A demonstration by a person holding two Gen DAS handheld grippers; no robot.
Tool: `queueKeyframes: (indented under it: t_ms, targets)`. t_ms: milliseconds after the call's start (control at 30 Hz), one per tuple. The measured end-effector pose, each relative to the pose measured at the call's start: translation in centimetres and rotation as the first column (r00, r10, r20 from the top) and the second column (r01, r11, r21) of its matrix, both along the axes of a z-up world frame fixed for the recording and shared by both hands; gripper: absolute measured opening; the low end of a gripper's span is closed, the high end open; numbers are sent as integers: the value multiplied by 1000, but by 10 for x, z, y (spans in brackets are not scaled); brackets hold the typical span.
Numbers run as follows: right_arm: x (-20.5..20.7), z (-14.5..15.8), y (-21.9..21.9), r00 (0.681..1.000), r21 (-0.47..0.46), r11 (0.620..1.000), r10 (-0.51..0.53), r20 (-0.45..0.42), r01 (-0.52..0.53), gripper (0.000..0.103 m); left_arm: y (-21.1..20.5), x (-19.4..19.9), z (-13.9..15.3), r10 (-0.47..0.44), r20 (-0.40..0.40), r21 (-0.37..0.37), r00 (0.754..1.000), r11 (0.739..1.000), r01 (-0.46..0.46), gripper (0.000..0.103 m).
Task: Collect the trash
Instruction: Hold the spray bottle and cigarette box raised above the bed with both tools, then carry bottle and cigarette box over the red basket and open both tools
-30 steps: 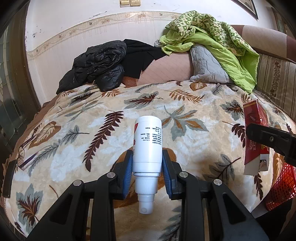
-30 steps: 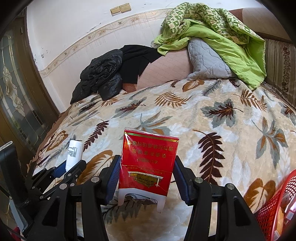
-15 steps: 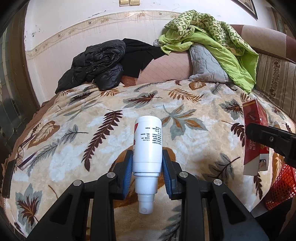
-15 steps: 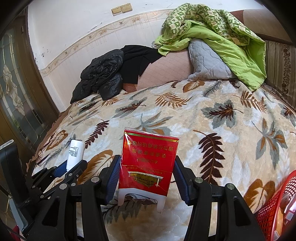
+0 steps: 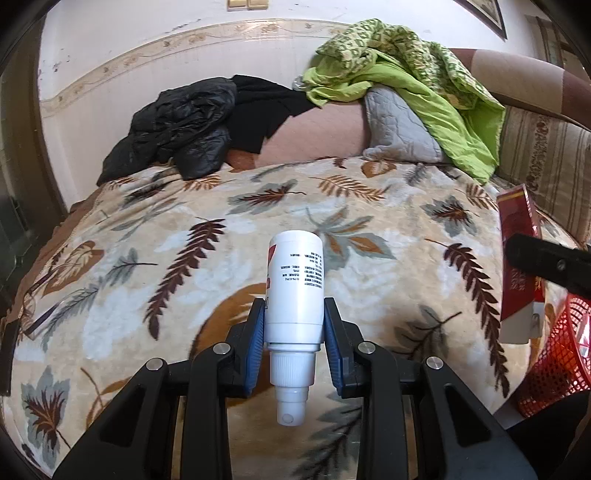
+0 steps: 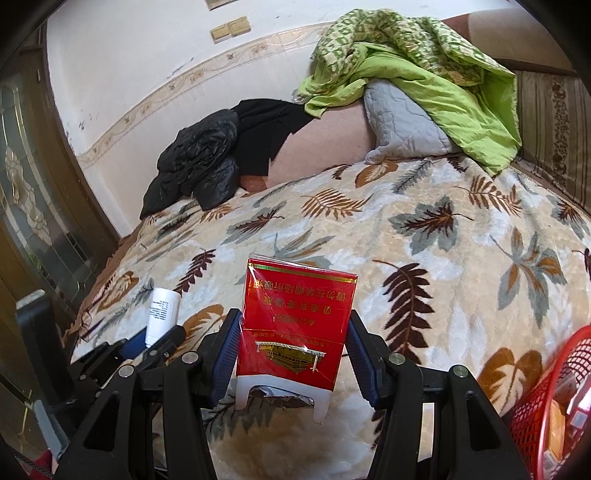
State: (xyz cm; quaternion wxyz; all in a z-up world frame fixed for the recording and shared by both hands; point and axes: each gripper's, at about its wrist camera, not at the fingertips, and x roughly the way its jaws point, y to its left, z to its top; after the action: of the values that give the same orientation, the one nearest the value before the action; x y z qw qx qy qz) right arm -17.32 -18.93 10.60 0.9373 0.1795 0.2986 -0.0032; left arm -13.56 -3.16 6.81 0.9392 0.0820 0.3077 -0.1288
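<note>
Red cigarette pack (image 6: 295,325) sat clamped in the right gripper (image 6: 291,347) over the leaf-print blanket (image 6: 424,258), w/ the red mesh basket (image 6: 546,406) nearby (lower right). Left gripper (image 5: 294,325) pinched a white spray bottle (image 5: 294,291), nozzle toward the camera.

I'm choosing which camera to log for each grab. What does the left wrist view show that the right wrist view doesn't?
Left wrist only: the white spray bottle's nozzle end, and a picture frame corner top right.
Right wrist only: the red cigarette pack's printed face and items inside the red mesh basket.
Both: bottle, pack, basket, leaf-print blanket, black jacket, green quilt.
</note>
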Motion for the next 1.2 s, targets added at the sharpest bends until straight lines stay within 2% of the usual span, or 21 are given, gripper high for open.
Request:
queueKeyframes:
  t_ms: [267,433,700,800,900,1000,1133,1167,1200]
  targets:
    - [-40,11,-31,999,16,999,-48,16,48,59,-21,-11,5,-75,-7,-11,997,997,75,29]
    - [-74,15,-64,993,42,993,-114,11,113,59,-39,-24,14,-136,-12,-29,991,990,135,29]
    - [-143,22,-128,964,71,961,-267,6,266,59,-81,-54,42,-271,8,-59,962,961,271,29]
    - [-170,23,-154,942,88,938,-336,3,334,59,-106,-68,54,-347,8,-71,938,935,347,29]
    - [-196,20,-179,918,98,913,-397,-6,396,59,-137,-83,65,-437,-1,-86,900,896,435,29]
    - [-214,15,-199,899,119,892,-437,-21,436,59,-167,-96,70,-519,-27,-107,854,851,514,29]
    - [-232,9,-218,880,144,869,-474,-40,474,59,-209,-111,70,-621,-94,-154,778,781,605,29]
    - [-235,8,-222,877,146,865,-479,-42,480,59,-222,-115,69,-649,-116,-168,752,759,629,29]
    - [-238,6,-225,873,150,861,-485,-44,486,59,-229,-117,68,-663,-129,-176,738,747,641,29]
